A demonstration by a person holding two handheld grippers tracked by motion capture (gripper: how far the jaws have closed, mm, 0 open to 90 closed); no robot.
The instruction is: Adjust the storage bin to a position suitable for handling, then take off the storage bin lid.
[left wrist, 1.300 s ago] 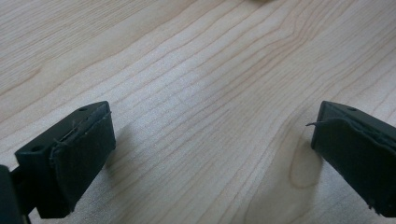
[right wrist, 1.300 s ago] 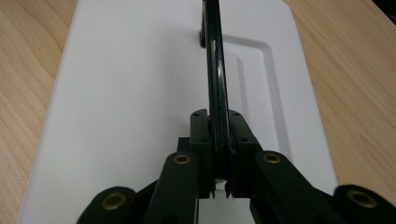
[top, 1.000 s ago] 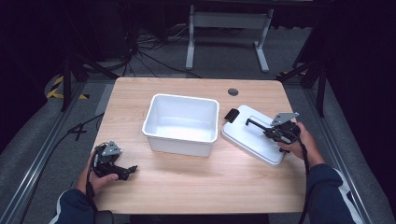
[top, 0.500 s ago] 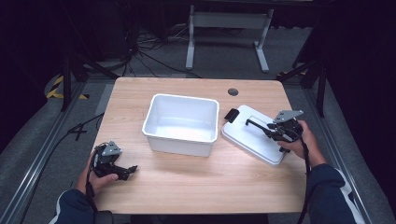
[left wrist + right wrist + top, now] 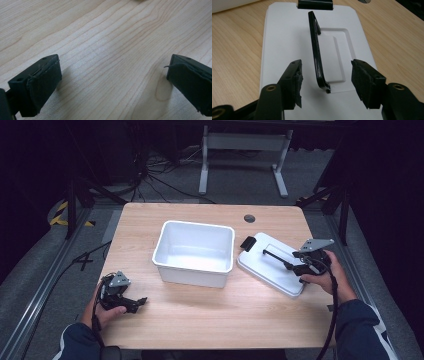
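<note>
Right tongs (image 5: 325, 82) have just been opening, jaws apart, the black handle (image 5: 317, 50) upright between them, untouched. Left tongs (image 5: 134, 303) gape wide over bare worktop (image 5: 210, 315) at 7 o'clock. One white lid (image 5: 272, 265) at 3 o'clock, long axis running 10-to-4; one white tub (image 5: 195, 251) centre.

White lid (image 5: 287, 50) cut off below (near edge)

place: lab/studio | cues: dark curtains, floor cables (image 5: 150, 180), rails, lone wooden table (image 5: 210, 315)
</note>
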